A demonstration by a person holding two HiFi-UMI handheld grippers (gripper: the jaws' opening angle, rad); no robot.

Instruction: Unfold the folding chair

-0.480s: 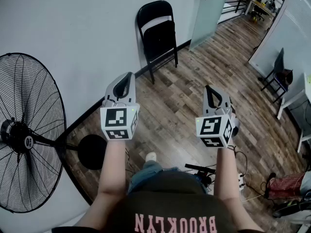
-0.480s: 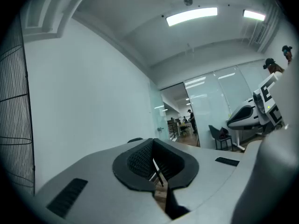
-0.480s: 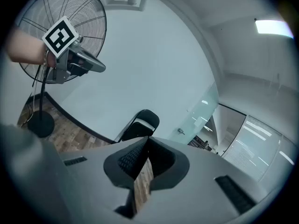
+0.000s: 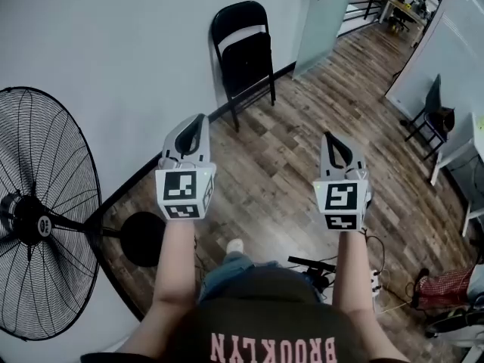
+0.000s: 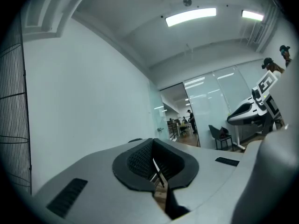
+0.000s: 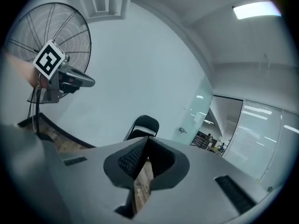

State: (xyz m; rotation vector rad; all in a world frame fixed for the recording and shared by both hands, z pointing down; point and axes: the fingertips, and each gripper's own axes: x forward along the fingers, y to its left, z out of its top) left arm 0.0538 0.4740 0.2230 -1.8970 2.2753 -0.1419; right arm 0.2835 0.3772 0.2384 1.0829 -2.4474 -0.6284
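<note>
Head view: folding chair [image 4: 243, 51] stands folded flat against the wall [image 4: 113, 44], upper centre of frame, well apart from both tools. Left gripper [image 4: 197, 121] and right gripper [image 4: 330, 139] are held side by side at mid-frame above the wood floor [image 4: 302, 119]. A pedestal fan [image 4: 38, 210] is at the left edge.

Left gripper view: jaws pressed together, nothing between them.

Right gripper view: jaws pressed together, empty. The chair is at frame centre, just above the jaw tips and far off.

Progress: chair not yet touched. Approaching it, gripping it and swinging the seat open all remain, by this reading.
</note>
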